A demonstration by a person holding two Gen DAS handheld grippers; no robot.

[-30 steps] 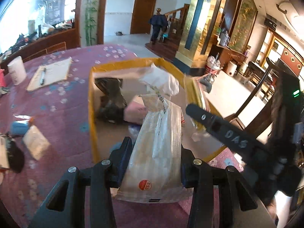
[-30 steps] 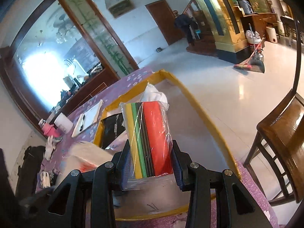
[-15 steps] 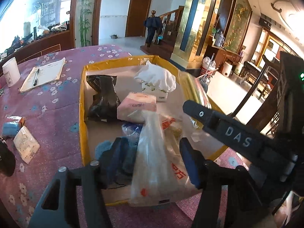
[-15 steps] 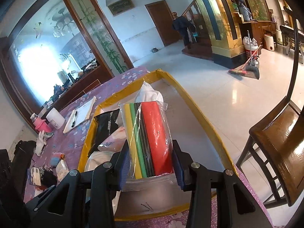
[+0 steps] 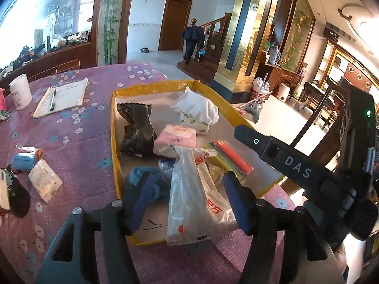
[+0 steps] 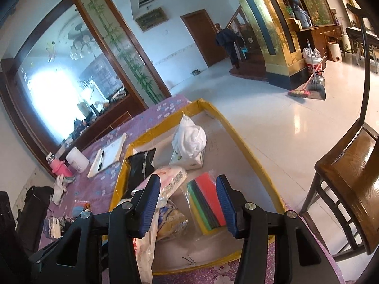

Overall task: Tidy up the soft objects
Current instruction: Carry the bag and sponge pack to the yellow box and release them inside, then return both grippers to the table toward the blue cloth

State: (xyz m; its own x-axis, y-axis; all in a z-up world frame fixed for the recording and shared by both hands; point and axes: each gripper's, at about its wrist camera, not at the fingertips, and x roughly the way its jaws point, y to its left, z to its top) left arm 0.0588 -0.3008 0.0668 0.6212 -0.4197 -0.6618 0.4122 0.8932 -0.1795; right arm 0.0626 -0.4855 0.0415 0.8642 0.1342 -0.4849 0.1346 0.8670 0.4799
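Purple surface [image 5: 71, 137], yellow-rimmed box [image 5: 113, 142] mostly filled.
Left claw [image 5: 187, 201] wide around plastic bag [image 5: 194, 194]; right claw [image 6: 187, 207] opening over sponge pack [image 6: 206, 203]; tissue pack [image 5: 45, 181] outside.

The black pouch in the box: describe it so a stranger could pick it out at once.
Find the yellow-rimmed cardboard box on the purple flowered tablecloth. In its far left corner lies the black pouch, beside the pink tissue pack. It is the only dark, glossy, crumpled packet there, with a zigzag-cut top edge.

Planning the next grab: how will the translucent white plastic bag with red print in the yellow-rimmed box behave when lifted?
The translucent white plastic bag with red print looks floppy: it drapes over the yellow-rimmed box edge. Probably light, since it looks thin and nearly flat. Its glossy film may slip between pads.
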